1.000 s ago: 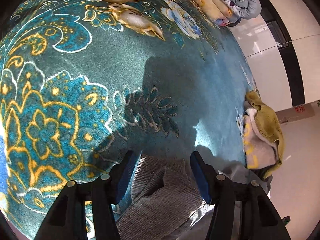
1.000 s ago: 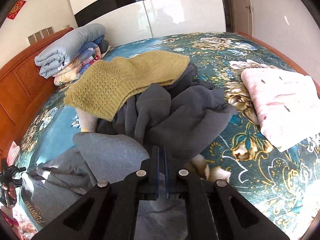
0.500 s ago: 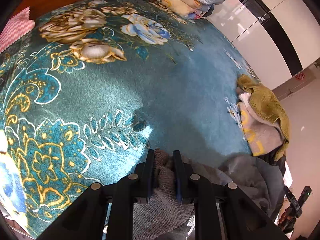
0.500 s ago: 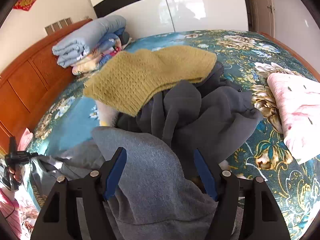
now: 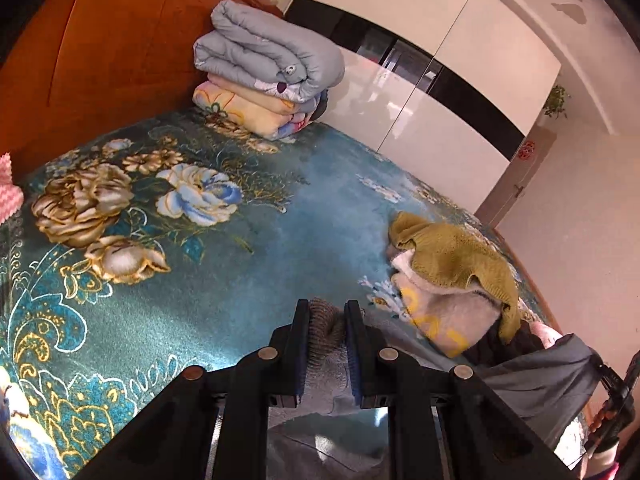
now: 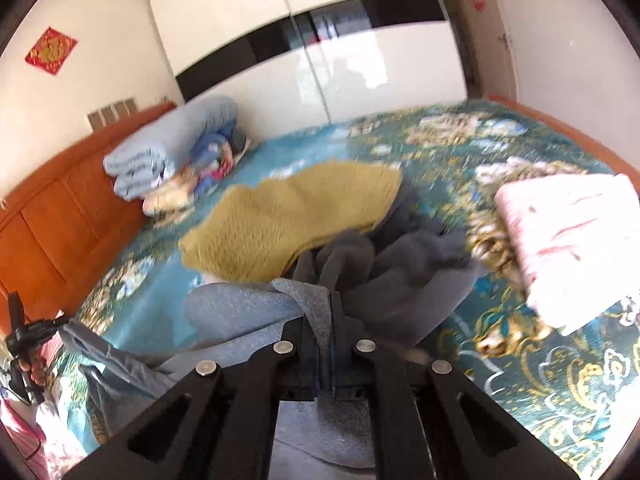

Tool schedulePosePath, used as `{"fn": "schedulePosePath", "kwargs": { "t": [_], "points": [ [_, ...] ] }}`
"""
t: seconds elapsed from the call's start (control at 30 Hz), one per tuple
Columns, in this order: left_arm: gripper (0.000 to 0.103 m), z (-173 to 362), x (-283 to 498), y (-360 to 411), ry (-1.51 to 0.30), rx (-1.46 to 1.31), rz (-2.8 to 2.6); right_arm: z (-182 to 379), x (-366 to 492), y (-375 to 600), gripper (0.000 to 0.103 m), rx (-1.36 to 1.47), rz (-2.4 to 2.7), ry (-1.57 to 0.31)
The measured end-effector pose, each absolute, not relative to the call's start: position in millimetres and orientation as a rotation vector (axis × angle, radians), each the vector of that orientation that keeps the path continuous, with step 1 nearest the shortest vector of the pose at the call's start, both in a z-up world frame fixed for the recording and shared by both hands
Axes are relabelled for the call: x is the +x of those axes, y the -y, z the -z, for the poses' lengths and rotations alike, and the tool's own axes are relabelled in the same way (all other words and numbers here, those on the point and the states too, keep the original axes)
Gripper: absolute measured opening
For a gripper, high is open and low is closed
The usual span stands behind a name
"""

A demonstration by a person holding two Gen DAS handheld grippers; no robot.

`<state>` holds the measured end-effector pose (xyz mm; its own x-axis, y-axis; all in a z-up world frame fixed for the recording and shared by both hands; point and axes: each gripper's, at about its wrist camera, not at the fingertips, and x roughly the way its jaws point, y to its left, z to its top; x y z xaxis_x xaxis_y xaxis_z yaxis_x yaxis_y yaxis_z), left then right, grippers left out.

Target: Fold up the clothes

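Left gripper jaws clamp the grey garment; right gripper jaws pinch its near edge above the bedspread.

From the left wrist view, the teal bedspread lies bare from nine to twelve o'clock. Folded quilts stand at twelve against the headboard. At two o'clock a mustard sweater tops a heap of clothes. From the right wrist view that heap blocks twelve o'clock, and a pink folded blanket fills two o'clock.
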<state>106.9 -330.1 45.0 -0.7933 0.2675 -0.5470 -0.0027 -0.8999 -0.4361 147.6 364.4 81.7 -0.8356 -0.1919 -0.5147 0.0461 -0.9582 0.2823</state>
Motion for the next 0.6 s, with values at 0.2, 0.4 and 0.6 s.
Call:
{"fn": "schedulePosePath", "kwargs": {
  "t": [0.2,0.4,0.6],
  "points": [
    [0.018,37,78,310,0.643,-1.257,-2.694,-43,159,-411,0.003,1.044,2.922,0.496],
    [0.027,63,92,312,0.811,-1.339,-2.648,-4,164,-427,0.003,1.226,2.872,0.556],
    [0.050,53,116,327,1.057,-1.384,-2.595,0,159,-425,0.003,1.238,2.864,0.544]
  ]
}}
